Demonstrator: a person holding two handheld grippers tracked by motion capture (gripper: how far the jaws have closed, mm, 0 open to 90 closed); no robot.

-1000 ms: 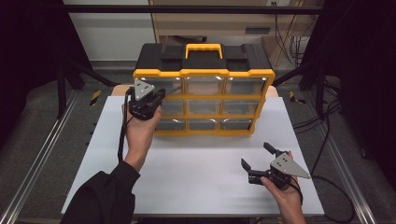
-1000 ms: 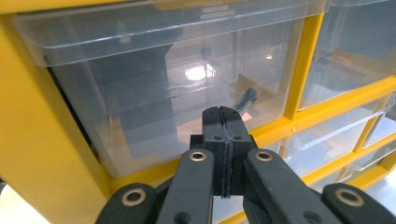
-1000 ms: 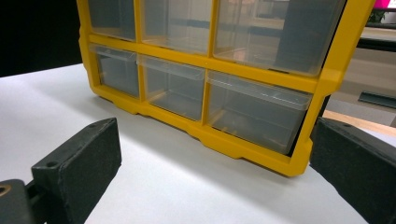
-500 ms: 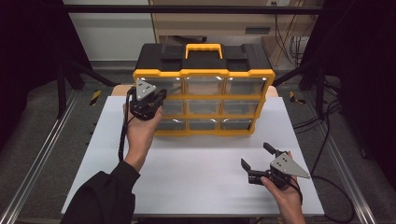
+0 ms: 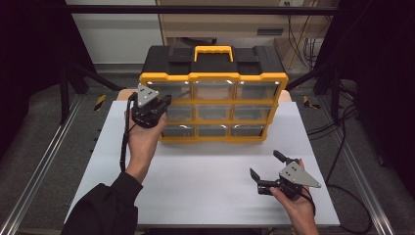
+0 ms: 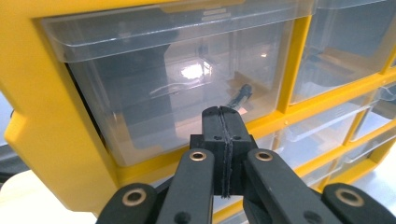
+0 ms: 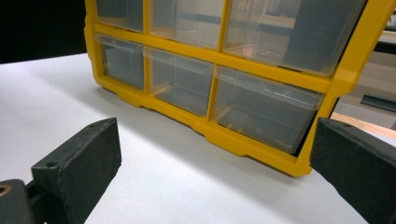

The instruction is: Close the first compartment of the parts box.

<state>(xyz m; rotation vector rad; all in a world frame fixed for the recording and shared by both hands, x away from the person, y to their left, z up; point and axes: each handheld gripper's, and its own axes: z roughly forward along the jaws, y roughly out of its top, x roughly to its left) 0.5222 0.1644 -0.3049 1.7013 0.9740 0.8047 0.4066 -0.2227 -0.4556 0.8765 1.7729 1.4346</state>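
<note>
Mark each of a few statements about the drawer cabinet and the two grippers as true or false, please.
1. The left gripper has its jaws pressed together. True.
2. The right gripper is closed. False: its jaws stand wide apart.
3. The drawer cabinet has a yellow frame and clear drawers. True.
4. The right gripper touches the cabinet. False: it sits apart from it, above the white table.
5. The left gripper is at the cabinet's left column of drawers. True.

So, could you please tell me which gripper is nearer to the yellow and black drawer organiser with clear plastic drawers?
Left. The left gripper is at the organiser's left drawer column; the right gripper hovers apart, over the white table.
</note>
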